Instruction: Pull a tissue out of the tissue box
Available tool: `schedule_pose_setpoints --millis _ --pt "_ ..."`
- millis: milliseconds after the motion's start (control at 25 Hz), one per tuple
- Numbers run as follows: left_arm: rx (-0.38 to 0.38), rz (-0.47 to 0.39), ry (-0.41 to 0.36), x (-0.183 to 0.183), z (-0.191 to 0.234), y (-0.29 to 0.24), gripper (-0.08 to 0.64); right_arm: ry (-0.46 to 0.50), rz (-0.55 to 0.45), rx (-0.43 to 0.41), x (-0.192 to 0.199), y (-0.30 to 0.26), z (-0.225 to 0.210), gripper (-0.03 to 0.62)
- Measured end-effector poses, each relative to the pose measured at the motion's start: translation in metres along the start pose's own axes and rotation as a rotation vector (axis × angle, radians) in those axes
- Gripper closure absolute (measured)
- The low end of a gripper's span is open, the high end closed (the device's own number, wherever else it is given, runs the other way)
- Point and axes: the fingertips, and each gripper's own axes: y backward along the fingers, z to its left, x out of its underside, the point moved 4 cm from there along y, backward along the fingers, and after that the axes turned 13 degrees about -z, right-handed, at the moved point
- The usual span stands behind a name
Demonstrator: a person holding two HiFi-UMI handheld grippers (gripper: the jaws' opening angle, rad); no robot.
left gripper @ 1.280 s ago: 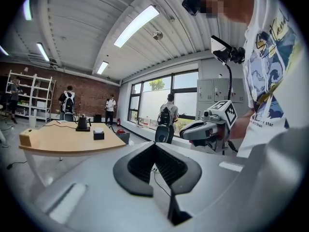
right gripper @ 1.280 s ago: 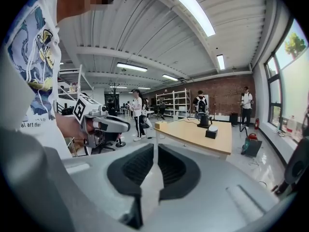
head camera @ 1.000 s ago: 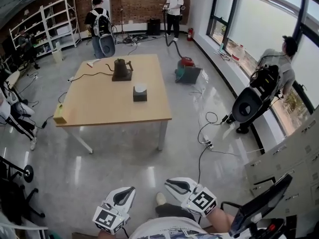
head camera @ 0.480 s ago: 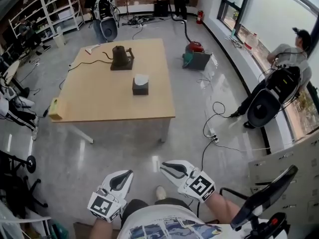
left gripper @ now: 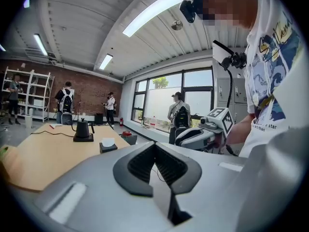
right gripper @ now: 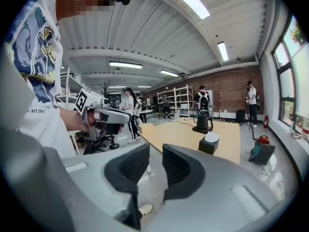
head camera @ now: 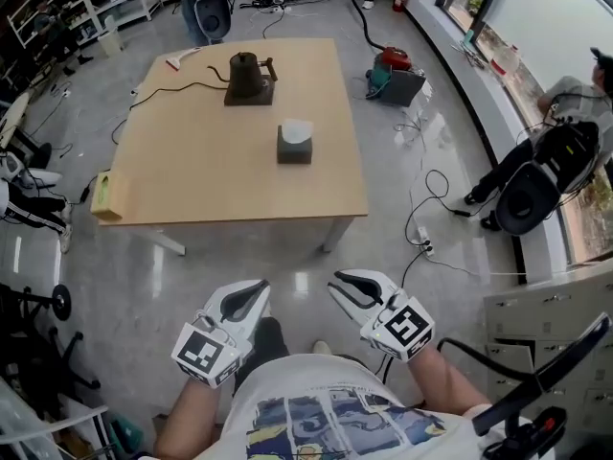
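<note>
I am holding the left gripper (head camera: 259,287) pressed together and empty, the right gripper's (head camera: 341,282) empty jaws just opening. Open grey floor (head camera: 134,286) is separating them from the pale wooden table's (head camera: 192,185) near edge and the dark square tissue box (head camera: 294,148).

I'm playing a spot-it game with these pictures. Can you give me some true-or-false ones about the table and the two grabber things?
1. A white tissue sticks up out of the dark tissue box on the table. True.
2. The kettle stands on top of the tissue box. False: it stands apart from the box, farther back on the table, on its own base.
3. The right gripper holds a tissue. False: its fingers are apart and have just been opening, with nothing between them.
4. The left gripper and the right gripper are both short of the table, above the floor. True.
5. A yellow block lies right beside the tissue box. False: it lies at the table's left edge, far from the box.
</note>
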Motion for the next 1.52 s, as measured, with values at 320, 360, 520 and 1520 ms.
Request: schedule_pose_setpoints --millis 320,360,520,1520 --pt "0.166 0.010 -0.021 -0.021 0.102 -0.041 0.557 -0.011 0.002 0.108 -0.023 -0.100 -0.045 0.503" --pt "0.180 0.020 -0.020 -0.022 0.113 -0.043 0.557 -0.012 0.002 0.122 -0.023 -0.110 -0.049 0.503" --pt "0.207 0.027 0.009 -0.018 0.148 -0.050 0.557 0.005 0.016 0.144 -0.024 -0.144 -0.066 0.497" --pt "-0.014 0.053 0.058 -0.012 0.222 -0.223 0.532 0.043 0.216 -0.070 0.035 -0.249 -0.351 0.459"
